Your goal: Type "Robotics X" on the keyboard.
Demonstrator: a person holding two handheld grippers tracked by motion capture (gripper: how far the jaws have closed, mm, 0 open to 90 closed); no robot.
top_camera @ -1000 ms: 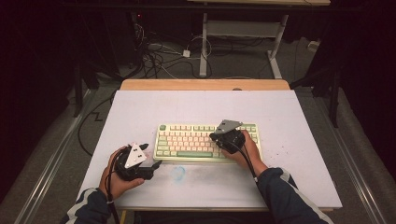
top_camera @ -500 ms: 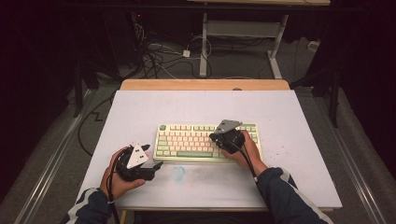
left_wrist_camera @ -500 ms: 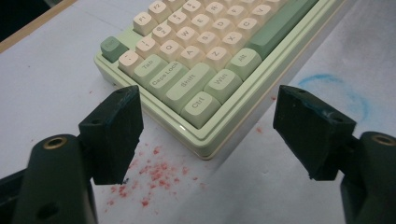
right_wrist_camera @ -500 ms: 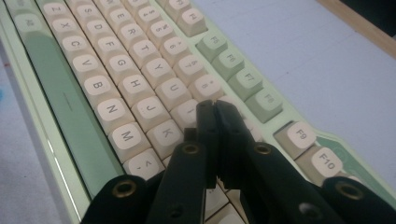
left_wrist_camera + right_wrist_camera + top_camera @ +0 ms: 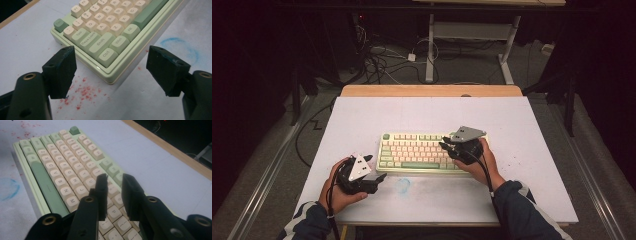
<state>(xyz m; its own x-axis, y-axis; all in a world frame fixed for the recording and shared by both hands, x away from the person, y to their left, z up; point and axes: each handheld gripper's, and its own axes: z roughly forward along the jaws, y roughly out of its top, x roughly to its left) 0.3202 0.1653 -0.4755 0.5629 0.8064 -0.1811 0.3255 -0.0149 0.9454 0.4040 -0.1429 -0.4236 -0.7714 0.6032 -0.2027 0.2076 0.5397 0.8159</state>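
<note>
Table (image 5: 532,125) first: it is big and white, and the green keyboard (image 5: 417,152) lies in the middle of it, near my side. My right claw (image 5: 447,147) hangs over the right end of the keyboard, its jaws pulled close with a thin gap and nothing between them. My left claw (image 5: 379,176) sits by the keyboard's near left corner, jaws spread wide and empty. Red specks (image 5: 85,91) lie by that corner, and a blue ring mark (image 5: 402,185) in front of the keyboard.
</note>
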